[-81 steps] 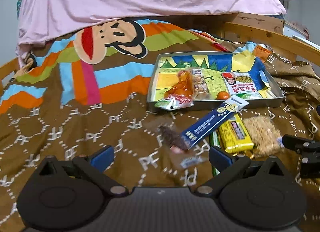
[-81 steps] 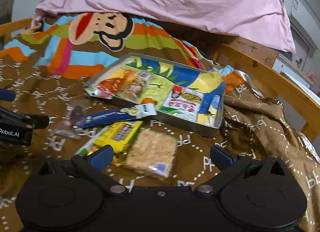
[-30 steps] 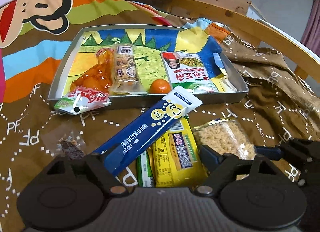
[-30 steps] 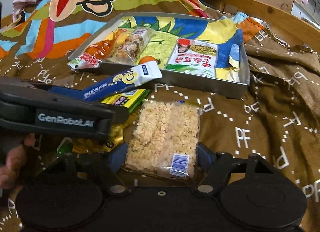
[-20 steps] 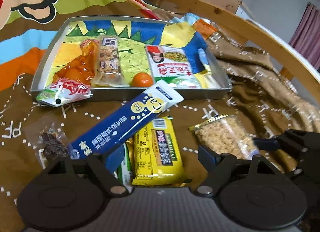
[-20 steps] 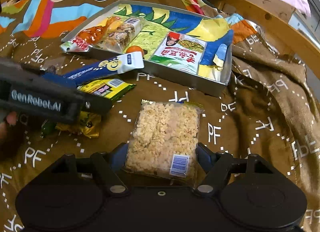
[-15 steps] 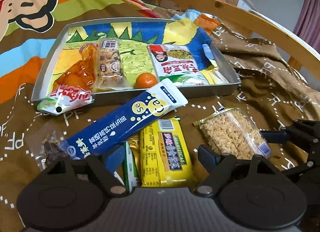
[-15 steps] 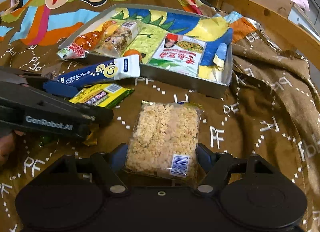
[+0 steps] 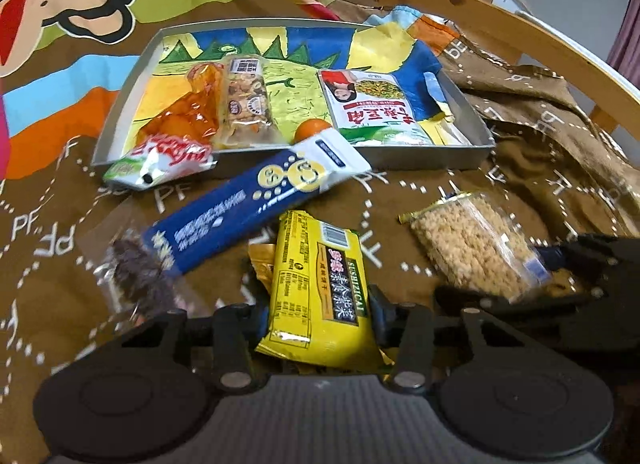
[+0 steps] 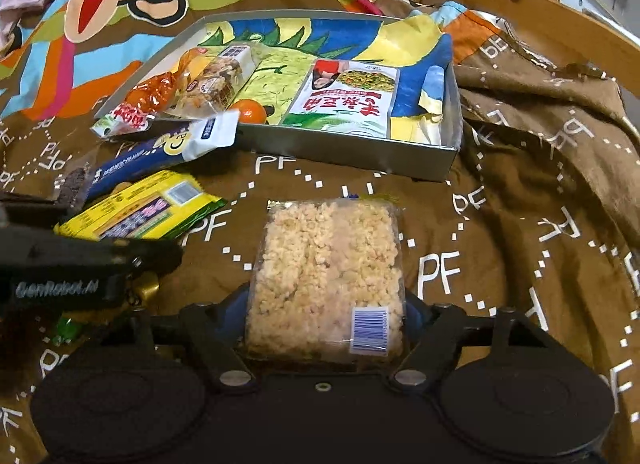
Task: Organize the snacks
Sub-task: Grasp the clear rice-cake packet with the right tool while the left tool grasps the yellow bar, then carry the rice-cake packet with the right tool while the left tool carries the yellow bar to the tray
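Note:
My left gripper [image 9: 316, 314] is closing its jaws on a yellow snack packet [image 9: 320, 276], and both pads press its sides. The packet also shows in the right wrist view [image 10: 140, 212], just behind the left gripper's black body. My right gripper [image 10: 324, 308] is shut on a clear pack of puffed rice [image 10: 324, 264], one finger on each side. That same pack [image 9: 472, 248] lies at the right of the left wrist view. Further back stands a grey metal tray [image 9: 420, 156] with a colourful lining. A long blue packet [image 9: 256, 208] leans on the tray's front rim.
In the tray [image 10: 340, 152] lie an orange packet [image 9: 180, 120], a nut bar [image 9: 248, 104], a small orange [image 9: 312, 128] and a white-green packet [image 9: 372, 108]. A dark snack in clear wrap [image 9: 136, 268] lies left. Blanket folds [image 10: 560, 144] and a wooden rail [image 9: 520, 36] lie to the right.
The left gripper's jaws stood wide around the yellow packet and have now closed onto it. The right gripper has kept the puffed rice pack between its fingers.

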`<state>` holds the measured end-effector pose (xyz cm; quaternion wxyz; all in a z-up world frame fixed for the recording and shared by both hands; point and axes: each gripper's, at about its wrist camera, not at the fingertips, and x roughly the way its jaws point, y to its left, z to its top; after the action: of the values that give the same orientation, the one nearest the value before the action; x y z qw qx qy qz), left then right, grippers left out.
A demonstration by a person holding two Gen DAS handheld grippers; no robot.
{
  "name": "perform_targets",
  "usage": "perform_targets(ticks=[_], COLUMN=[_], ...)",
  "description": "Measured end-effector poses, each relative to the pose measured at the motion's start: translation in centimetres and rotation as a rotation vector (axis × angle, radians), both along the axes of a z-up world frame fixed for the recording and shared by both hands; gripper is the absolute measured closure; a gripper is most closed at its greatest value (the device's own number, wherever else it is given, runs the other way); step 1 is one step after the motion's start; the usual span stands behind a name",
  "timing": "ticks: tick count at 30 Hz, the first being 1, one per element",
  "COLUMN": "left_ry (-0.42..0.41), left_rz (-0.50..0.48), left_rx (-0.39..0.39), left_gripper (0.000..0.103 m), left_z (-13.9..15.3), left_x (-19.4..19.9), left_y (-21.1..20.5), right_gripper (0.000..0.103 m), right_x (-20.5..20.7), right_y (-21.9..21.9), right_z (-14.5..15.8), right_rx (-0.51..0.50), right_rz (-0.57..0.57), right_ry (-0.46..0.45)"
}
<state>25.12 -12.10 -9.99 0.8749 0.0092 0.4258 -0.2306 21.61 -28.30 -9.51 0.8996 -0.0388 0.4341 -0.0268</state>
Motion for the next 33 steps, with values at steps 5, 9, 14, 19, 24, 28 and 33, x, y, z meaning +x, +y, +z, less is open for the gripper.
perform_targets(ticks=[5, 9, 14, 19, 24, 28, 33], left_ry=[0.010, -0.050, -0.130, -0.171, -0.256, -0.315, -0.286], left_rz=[0.009, 0.006, -0.006, -0.005, -0.021, -0.039, -0.056], left_rx=[0.003, 0.053, 0.112, 0.171, 0.275, 0.329, 0.319], left_gripper=[0.055, 0.053, 0.051, 0.053, 0.048, 0.046, 0.047], left_z=[0.6, 0.8, 0.8, 0.7, 0.7, 0.8, 0.2], left_x=[-2.2, -2.9, -3.9, -4.7, -6.3, -7.0, -6.7], left_y=[1.3, 0.8, -0.2, -0.7, -1.8, -2.5, -2.6], right_gripper=[0.030, 0.029, 0.023, 0.026, 0.028, 0.027, 0.028], right_x=[-0.6, -0.7, -0.5, -0.4, -0.5, -0.6, -0.6], right_y=[-0.3, -0.1, -0.2, -0.1, 0.0, 0.0, -0.1], right_z=[0.4, 0.3, -0.2, -0.2, 0.0, 0.0, -0.1], right_rx=[0.029, 0.010, 0.011, 0.009, 0.008, 0.004, 0.003], right_rz=[-0.001, 0.026, 0.028, 0.020, 0.017, 0.021, 0.023], right_ry=[0.015, 0.008, -0.010, -0.012, -0.009, -0.012, -0.014])
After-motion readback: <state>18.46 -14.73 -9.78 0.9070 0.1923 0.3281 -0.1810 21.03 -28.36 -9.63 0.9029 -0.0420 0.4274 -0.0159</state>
